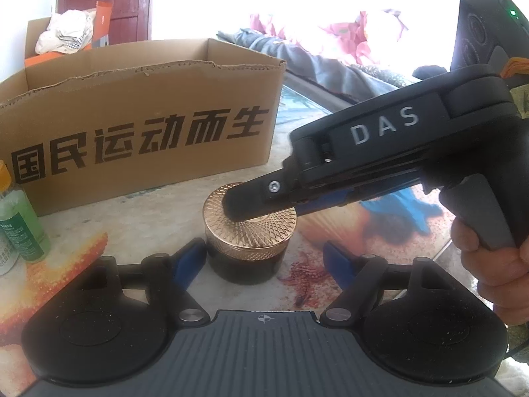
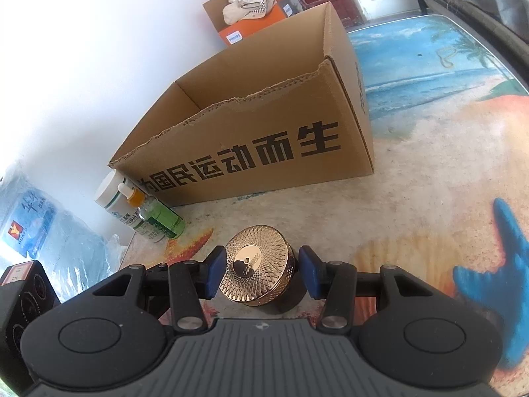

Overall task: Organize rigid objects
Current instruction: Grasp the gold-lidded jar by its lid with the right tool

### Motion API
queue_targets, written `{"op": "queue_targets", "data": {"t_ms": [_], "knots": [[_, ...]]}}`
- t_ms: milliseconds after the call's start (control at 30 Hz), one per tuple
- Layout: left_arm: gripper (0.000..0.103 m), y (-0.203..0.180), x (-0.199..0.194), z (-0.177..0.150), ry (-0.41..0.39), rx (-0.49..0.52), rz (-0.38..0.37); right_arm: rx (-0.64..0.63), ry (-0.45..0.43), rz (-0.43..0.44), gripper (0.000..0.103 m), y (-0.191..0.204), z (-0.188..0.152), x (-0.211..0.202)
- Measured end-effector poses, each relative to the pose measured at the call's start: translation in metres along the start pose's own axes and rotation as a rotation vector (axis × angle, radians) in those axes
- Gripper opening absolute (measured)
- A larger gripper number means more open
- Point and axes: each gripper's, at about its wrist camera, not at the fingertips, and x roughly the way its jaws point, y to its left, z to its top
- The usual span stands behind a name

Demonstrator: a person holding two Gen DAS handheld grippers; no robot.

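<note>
A dark glass jar [image 1: 246,264] with a gold patterned lid [image 2: 259,264] stands on the beach-print table. My right gripper [image 2: 263,271] is open, its blue pads [image 2: 215,273] on either side of the lid with small gaps. In the left wrist view the right gripper [image 1: 244,203] reaches in from the right over the lid. My left gripper [image 1: 264,264] is open and empty, its blue pads [image 1: 186,264] flanking the jar from the near side. An open cardboard box [image 1: 132,125] with black characters stands behind the jar; it also shows in the right wrist view [image 2: 264,145].
A green bottle [image 2: 163,221], a small orange-capped dropper bottle [image 2: 137,200] and a white bottle [image 2: 112,201] stand left of the box. Another box with cloth and orange packaging [image 2: 251,6] sits behind. A plastic-wrapped pack [image 2: 39,231] lies at far left. Bedding [image 1: 330,49] lies beyond the table.
</note>
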Motion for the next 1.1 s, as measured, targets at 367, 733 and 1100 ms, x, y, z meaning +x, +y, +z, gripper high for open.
{"op": "queue_targets", "data": {"t_ms": [367, 733, 1100], "knots": [[0.074, 0.005, 0.003, 0.001, -0.02, 0.021, 0.068, 0.069, -0.048, 0.027, 0.051, -0.014, -0.004, -0.011], [0.057, -0.003, 0.011, 0.006, -0.016, 0.065, 0.089, 0.095, -0.025, 0.061, 0.048, -0.017, -0.007, 0.001], [0.057, -0.01, 0.014, 0.011, 0.009, 0.072, 0.042, 0.101, -0.04, 0.025, 0.047, -0.023, -0.013, -0.014]]}}
